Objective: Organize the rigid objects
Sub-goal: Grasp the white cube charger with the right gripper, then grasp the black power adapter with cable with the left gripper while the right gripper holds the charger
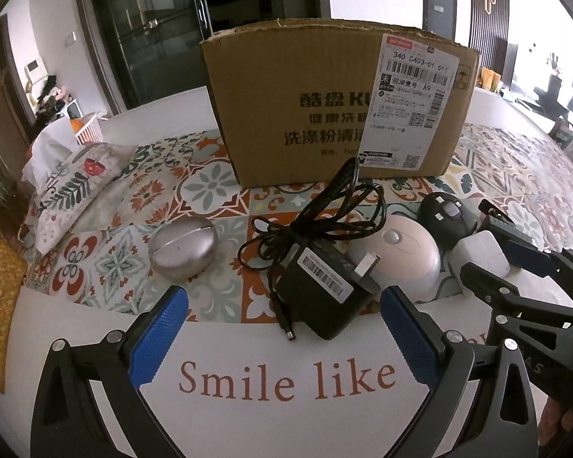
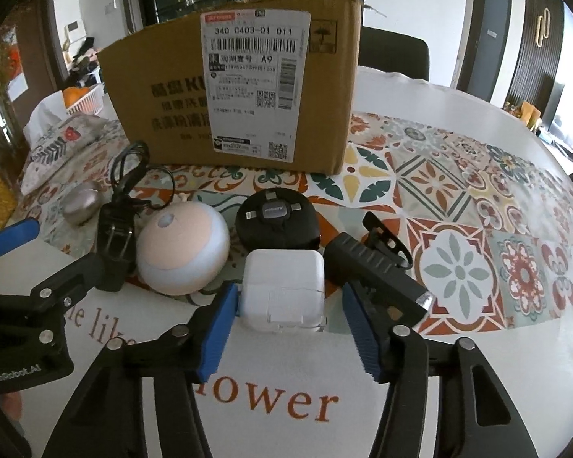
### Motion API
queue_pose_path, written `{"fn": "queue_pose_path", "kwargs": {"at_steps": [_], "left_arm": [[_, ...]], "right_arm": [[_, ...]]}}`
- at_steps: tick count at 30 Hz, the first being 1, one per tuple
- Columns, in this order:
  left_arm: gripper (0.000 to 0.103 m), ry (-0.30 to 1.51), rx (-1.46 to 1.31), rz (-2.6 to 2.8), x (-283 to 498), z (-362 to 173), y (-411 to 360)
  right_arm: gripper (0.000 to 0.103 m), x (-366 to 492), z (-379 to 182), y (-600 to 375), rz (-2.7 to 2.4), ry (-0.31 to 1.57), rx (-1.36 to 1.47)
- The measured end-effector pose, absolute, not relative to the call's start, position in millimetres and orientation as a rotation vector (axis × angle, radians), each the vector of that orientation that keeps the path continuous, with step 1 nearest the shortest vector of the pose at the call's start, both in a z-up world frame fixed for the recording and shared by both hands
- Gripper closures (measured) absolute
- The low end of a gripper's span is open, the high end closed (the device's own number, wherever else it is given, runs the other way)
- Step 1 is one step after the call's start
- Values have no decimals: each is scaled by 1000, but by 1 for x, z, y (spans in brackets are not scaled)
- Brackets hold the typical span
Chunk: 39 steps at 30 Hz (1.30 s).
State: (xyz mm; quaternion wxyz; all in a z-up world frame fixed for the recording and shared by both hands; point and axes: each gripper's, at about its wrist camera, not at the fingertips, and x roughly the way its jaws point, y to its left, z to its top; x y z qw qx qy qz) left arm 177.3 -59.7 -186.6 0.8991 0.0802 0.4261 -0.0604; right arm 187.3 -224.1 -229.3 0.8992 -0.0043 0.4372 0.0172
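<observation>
On the patterned tablecloth (image 2: pixel 458 175), in front of the cardboard box (image 1: pixel 324 107), the left gripper (image 1: pixel 284 309) hangs with its blue pads spread wide on either side of the black power adapter (image 1: pixel 324 297), not touching it. The right gripper (image 2: pixel 288 305) is open too, its pads flanking the white charger cube (image 2: pixel 282 290). A pink round mouse (image 2: pixel 181 252), a black round gadget (image 2: pixel 275 215) and a silver oval case (image 1: pixel 181 248) lie close by.
</observation>
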Motion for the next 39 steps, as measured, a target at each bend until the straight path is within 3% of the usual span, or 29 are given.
{"fn": "queue_pose_path", "kwargs": {"at_steps": [11, 22, 27, 31, 39], "left_arm": [[1, 861, 209, -171, 179, -191, -59], [2, 854, 250, -356, 179, -192, -56], [13, 843, 306, -462, 184, -194, -60], [27, 851, 349, -530, 189, -198, -64], [32, 857, 399, -599, 196, -210, -67]], "right_arm": [[55, 196, -240, -218, 39, 918, -37], [56, 186, -233, -209, 3, 929, -39], [56, 177, -224, -200, 13, 938, -45], [56, 178, -225, -195, 14, 953, -54], [56, 182, -228, -191, 19, 967, -46]]}}
